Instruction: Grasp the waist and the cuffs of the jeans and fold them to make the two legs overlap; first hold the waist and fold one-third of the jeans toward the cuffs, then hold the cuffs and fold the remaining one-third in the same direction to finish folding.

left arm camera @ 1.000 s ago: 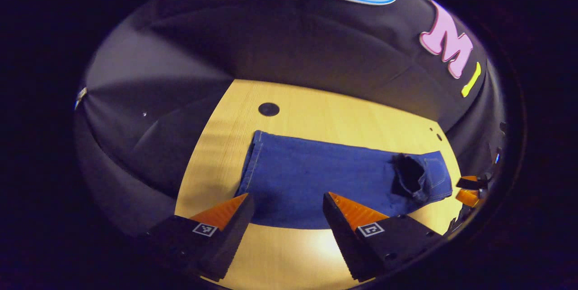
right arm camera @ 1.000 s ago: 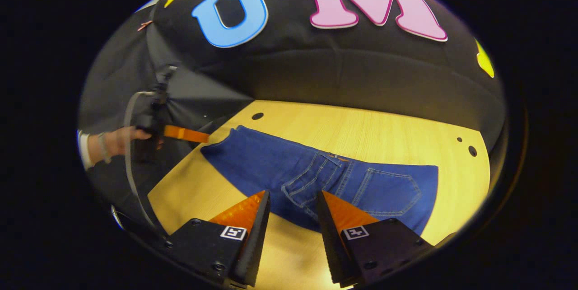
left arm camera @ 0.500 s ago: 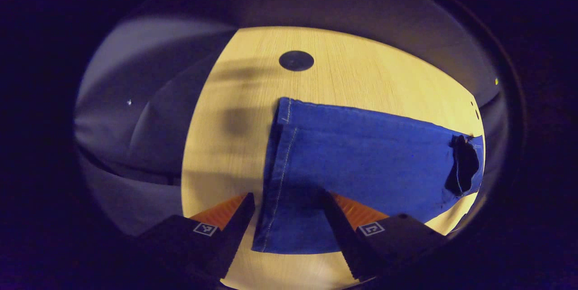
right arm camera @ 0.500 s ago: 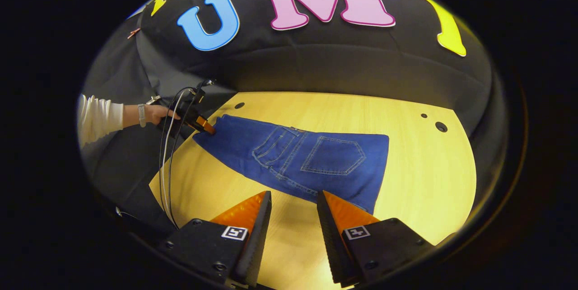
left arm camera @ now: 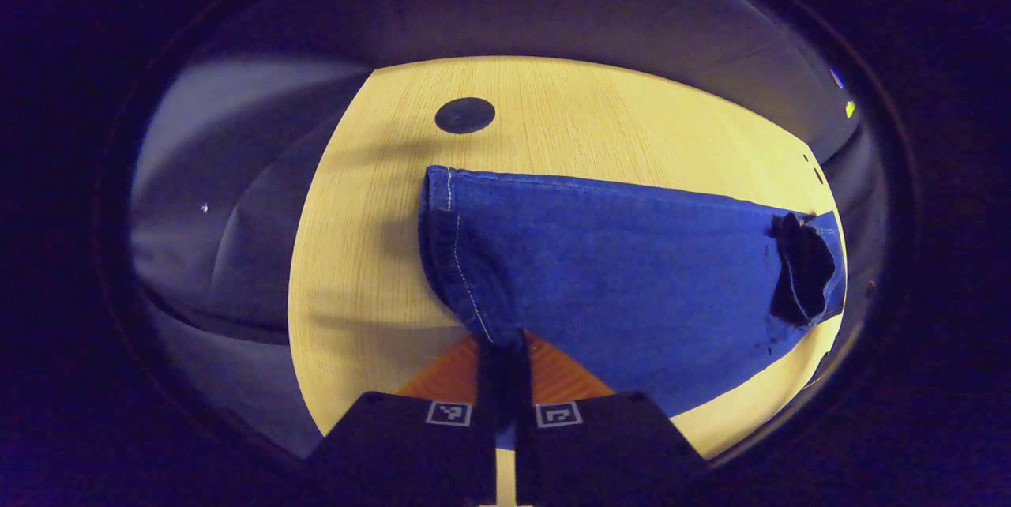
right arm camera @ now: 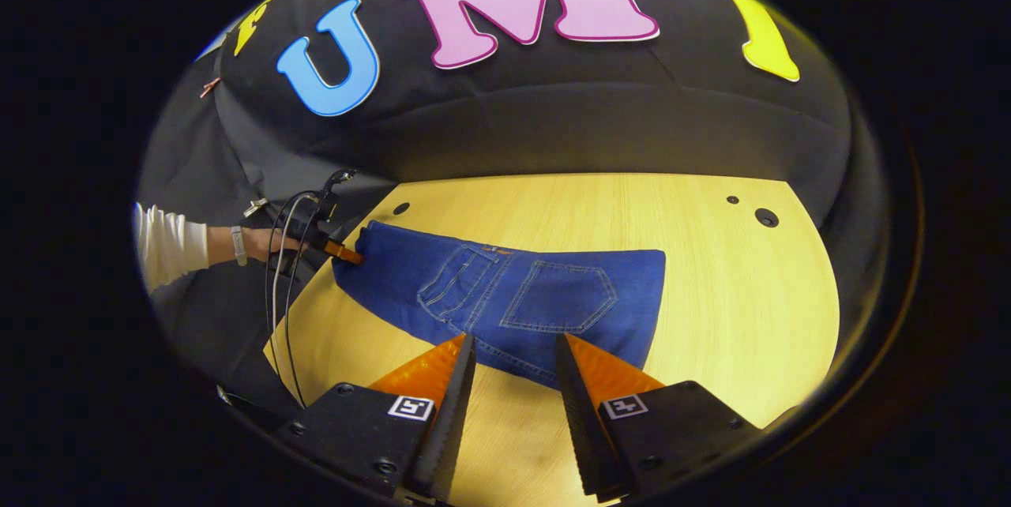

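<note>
The left gripper (left arm camera: 502, 349) pinches the cuff end of the blue denim jeans (right arm camera: 505, 298), whose waist lies just ahead of the wide-open right gripper (right arm camera: 513, 357).

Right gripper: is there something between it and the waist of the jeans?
Nothing visible. The right gripper is open above bare table, with the jeans waist edge just ahead. The left gripper is shut on the cuff.

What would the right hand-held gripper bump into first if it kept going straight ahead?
Probably the blue denim jeans lying on the yellow wooden table. The open right hand-held gripper points at their near edge by the back pocket, though depth is hard to judge, so it may meet the table first.
</note>
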`<action>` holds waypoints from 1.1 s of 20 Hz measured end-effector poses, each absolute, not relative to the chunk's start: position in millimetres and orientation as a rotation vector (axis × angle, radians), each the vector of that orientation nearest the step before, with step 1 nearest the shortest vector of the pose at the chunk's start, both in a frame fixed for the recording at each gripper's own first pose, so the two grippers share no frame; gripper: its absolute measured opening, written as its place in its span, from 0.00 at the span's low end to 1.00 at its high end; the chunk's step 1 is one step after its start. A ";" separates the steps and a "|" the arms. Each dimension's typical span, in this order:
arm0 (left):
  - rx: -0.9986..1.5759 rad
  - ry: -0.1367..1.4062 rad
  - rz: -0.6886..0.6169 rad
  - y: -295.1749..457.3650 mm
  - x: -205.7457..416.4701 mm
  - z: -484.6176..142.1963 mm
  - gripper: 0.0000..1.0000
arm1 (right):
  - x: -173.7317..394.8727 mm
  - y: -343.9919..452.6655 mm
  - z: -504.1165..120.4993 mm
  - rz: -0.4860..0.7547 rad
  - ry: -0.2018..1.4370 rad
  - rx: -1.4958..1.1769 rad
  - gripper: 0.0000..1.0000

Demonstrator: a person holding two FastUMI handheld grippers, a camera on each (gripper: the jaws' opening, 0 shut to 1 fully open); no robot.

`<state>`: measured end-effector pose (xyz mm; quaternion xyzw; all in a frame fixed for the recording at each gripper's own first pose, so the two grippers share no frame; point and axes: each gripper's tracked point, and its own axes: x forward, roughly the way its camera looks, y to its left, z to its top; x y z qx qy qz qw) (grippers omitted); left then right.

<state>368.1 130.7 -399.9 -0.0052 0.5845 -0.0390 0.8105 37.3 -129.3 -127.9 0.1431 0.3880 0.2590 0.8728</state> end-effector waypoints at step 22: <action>-0.241 0.868 -0.663 -235.0 348.1 -112.2 0.06 | 36.9 -256.6 -63.3 0.367 0.620 0.338 0.62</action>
